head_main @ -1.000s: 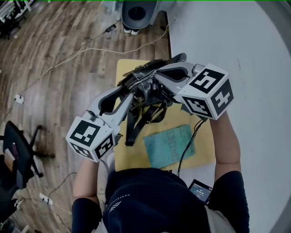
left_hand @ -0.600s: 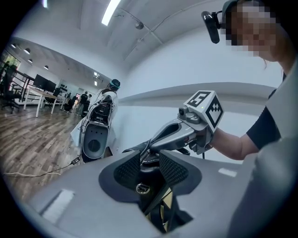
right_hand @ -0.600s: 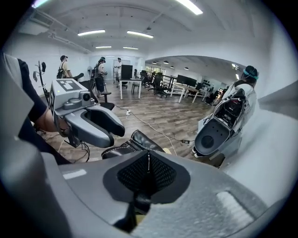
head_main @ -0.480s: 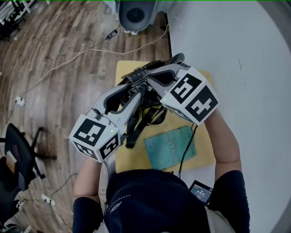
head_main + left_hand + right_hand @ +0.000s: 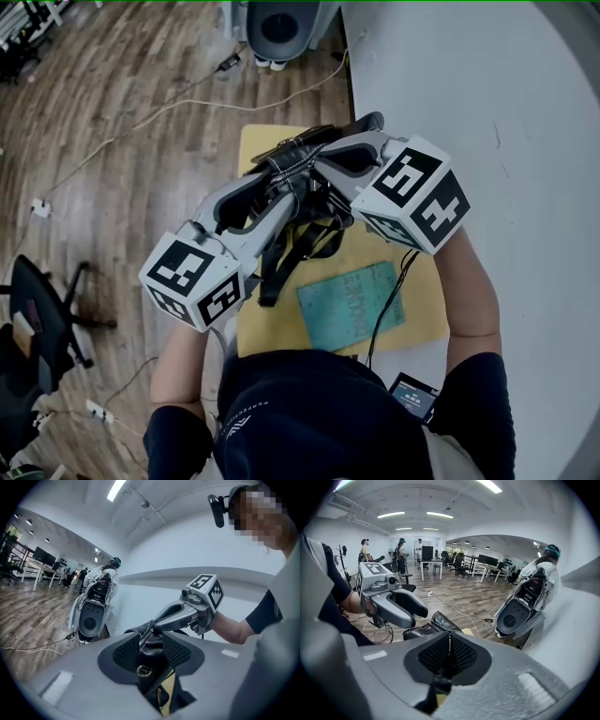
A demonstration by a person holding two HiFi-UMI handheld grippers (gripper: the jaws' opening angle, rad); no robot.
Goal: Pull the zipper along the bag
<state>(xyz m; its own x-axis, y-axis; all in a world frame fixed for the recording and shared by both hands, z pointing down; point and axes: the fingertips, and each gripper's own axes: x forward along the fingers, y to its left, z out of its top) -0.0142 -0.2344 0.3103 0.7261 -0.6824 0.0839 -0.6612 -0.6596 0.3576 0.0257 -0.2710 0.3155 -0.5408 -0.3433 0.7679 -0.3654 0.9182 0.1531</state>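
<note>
The black leather bag (image 5: 298, 161) sits on the yellow rectangular mat (image 5: 412, 309), its straps trailing toward the teal booklet (image 5: 352, 305) just beside it. The left gripper (image 5: 152, 641) is opening, pads spreading off the bag's dark leather, which stands between them. The right gripper (image 5: 449, 651) is pinched narrow on a dark bit of the bag at its zipper line.

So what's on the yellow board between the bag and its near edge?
A teal booklet lies flat there. The black bag trails its straps beside it, and a black cable runs over its right side. The head view shows it.
</note>
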